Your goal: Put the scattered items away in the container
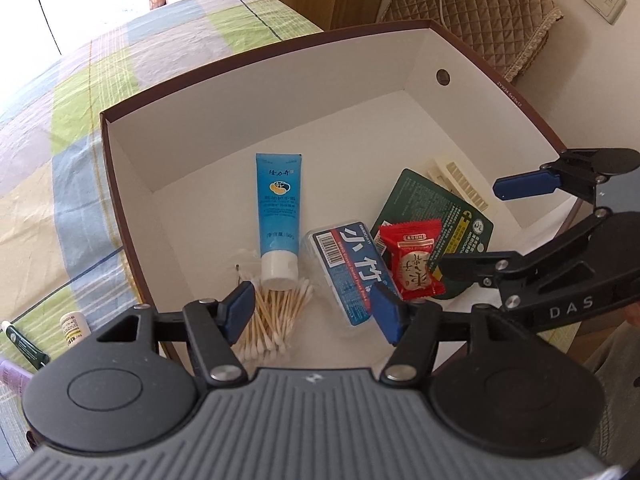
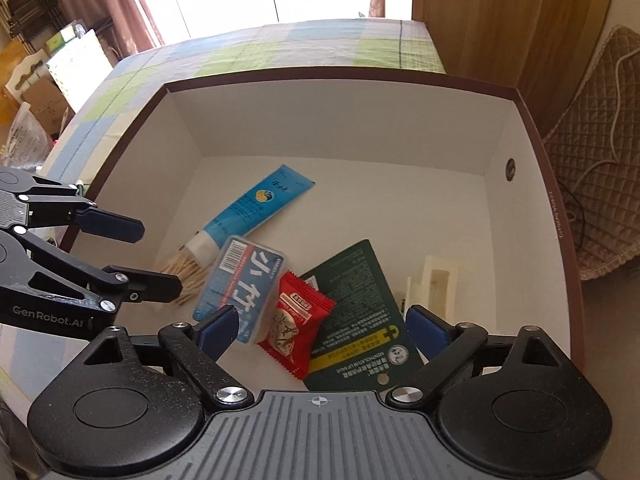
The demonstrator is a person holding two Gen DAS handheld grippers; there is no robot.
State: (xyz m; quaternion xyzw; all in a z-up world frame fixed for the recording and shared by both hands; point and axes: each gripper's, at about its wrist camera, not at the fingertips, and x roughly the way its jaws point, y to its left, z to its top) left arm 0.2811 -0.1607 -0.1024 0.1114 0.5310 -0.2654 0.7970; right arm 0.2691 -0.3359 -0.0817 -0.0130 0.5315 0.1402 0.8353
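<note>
The container (image 2: 532,208), a white-lined box with a brown rim, fills the middle of both views and already holds several things: a blue tube (image 1: 279,208) at centre, a bundle of cotton swabs (image 1: 276,320) at its cap, a clear floss-pick case (image 1: 352,272), a red snack packet (image 1: 414,260) leaning on that case, a dark green card pack (image 2: 356,312) beneath them, and a cream plastic piece (image 2: 436,280) by the right-hand wall. The left gripper (image 1: 314,312) hangs over the near rim with its jaws spread and nothing between them; the right gripper (image 2: 324,328) is likewise spread and empty above the red packet. In the lower left of the left wrist view, outside the box on the checked cloth (image 1: 80,140), lie a small white tube (image 1: 74,328), a dark green tube (image 1: 24,346) and a bit of something purple (image 1: 12,376), so tidying looks unfinished. The risks, as I judge them: the two grippers hang close together and could knock each other on turning; a jaw catching the rim may shove the box; round tubes could roll on soft cloth; and loose swabs may scatter if bumped.
</note>
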